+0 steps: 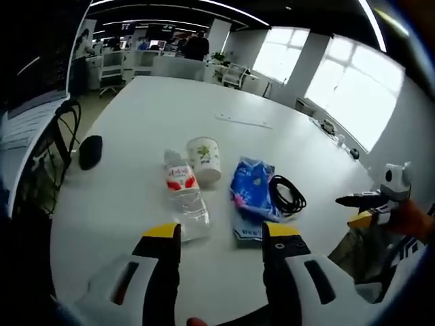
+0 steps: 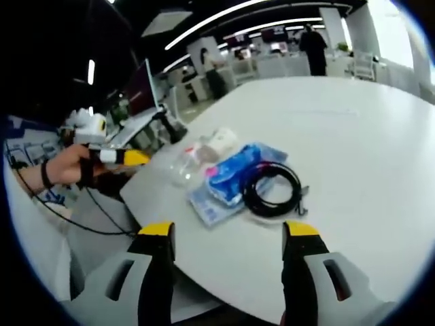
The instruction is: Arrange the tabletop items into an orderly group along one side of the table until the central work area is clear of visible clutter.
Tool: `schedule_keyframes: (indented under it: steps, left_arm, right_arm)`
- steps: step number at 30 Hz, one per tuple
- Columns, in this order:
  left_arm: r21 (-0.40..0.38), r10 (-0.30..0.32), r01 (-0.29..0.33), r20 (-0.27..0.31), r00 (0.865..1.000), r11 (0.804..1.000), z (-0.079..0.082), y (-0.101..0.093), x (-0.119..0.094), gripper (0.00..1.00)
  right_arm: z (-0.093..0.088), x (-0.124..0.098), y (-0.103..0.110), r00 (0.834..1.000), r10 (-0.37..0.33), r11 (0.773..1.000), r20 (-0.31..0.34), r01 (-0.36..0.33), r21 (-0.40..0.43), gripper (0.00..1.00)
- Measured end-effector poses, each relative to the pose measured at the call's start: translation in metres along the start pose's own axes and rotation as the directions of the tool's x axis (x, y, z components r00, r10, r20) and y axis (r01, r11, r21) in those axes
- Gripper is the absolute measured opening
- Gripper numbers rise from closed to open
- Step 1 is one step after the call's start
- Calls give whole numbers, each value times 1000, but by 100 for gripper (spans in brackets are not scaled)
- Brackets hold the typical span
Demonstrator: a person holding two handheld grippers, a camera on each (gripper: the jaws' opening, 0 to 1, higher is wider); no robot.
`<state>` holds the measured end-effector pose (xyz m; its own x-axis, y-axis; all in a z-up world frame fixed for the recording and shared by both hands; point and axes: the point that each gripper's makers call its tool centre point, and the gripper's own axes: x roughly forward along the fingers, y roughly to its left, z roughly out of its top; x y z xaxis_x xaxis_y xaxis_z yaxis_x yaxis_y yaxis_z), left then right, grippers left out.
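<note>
Four items are clustered near the white bench's [image 1: 136, 224] front edge, nothing gripped yet.
Blue tissue pack [image 1: 251, 187], water bottle [image 1: 185, 193], black cable [image 1: 287, 193] and paper cup [image 1: 204, 159] are approached; both hand-held grippers, left [image 1: 221, 234] and right [image 2: 228, 231], are held apart, empty; a first grasp is judged next.

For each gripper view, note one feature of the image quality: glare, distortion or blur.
Left gripper view: the windows are blown out to white glare, and the table edge bows under fisheye distortion. Right gripper view: the hand with the left gripper looks soft, and the cable and blue packet are sharper.
</note>
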<state>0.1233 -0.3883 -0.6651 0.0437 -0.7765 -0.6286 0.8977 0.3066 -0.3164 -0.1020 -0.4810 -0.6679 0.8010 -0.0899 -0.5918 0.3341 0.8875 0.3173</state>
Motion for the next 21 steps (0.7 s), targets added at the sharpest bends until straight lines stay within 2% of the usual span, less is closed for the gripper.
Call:
schedule_keyframes:
  steps: [10,16,21]
  left_arm:
    - [-37,52,-53,-37,998,998,6,25,23,45]
    - [-56,61,-64,-47,997,996,14,32,39,44]
    - [-111,66,-72,-56,996,991,20,33,50,44]
  right_arm:
    - [-6,3,4,1000,16,1000,-6,-16,7,62]
    - [-14,-3,0,1000,9,1000,-12,-9,22,61]
    - [-18,-10,-4,1000,-3,999,-19,4,35,61]
